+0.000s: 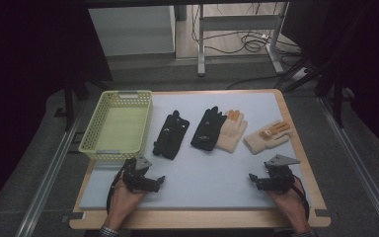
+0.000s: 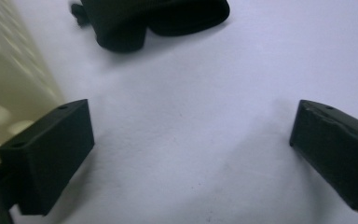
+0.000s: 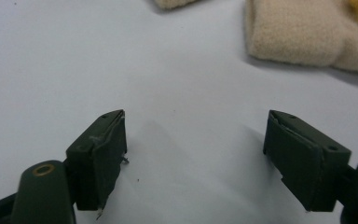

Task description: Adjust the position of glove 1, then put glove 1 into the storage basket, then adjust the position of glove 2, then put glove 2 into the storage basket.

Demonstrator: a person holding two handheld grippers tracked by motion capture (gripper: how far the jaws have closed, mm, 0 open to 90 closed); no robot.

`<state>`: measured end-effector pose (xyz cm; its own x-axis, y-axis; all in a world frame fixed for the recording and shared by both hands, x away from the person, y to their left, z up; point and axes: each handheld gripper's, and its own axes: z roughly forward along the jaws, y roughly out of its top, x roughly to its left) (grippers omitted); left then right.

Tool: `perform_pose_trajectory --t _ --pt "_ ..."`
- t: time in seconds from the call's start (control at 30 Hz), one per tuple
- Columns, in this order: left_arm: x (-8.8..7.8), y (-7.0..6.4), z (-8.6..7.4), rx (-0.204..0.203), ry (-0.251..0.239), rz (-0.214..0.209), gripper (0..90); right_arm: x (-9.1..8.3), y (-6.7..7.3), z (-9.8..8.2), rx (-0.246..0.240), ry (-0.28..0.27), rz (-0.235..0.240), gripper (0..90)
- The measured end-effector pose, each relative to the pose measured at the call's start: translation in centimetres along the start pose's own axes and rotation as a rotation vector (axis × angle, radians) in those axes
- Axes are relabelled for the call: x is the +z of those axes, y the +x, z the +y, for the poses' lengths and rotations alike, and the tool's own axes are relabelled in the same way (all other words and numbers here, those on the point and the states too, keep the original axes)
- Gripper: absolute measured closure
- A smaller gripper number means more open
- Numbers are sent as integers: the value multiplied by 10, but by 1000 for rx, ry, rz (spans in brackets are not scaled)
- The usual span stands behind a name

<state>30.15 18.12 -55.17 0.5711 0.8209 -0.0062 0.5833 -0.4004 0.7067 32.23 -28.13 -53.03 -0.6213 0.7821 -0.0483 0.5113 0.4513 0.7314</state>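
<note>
High view: both grippers rest low on the grey surface (image 1: 202, 177), left gripper (image 1: 154, 183) nearest the black glove (image 1: 170, 136), right gripper (image 1: 256, 181) below the beige glove (image 1: 266, 136); a basket (image 1: 116, 126) sits far left. Dark room, cables behind.

Left gripper view: jaws wide, empty; the glove (image 2: 158, 18) lies ahead. A low approach might just push it.

Right gripper view: jaws wide, empty; the fleece (image 3: 303, 32), probably soft, could slip.
</note>
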Motion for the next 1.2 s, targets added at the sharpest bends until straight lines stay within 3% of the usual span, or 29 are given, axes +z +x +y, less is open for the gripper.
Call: perform_pose_trajectory --t 0.1,0.43,0.73,0.97,1.2 --pt "2 4 1 -28 16 -25 8 0 0 0 1 0 1 207" --pt "2 4 0 -25 15 -21 9 1 0 0 1 9 -7 154" --pt "2 4 0 -24 14 -22 11 1 1 2 22 13 -12 172" --pt "1 3 0 -23 12 -23 15 0 2 7 25 -16 -7 174" --pt "1 3 0 -22 11 -23 16 1 4 14 28 -22 35 174"
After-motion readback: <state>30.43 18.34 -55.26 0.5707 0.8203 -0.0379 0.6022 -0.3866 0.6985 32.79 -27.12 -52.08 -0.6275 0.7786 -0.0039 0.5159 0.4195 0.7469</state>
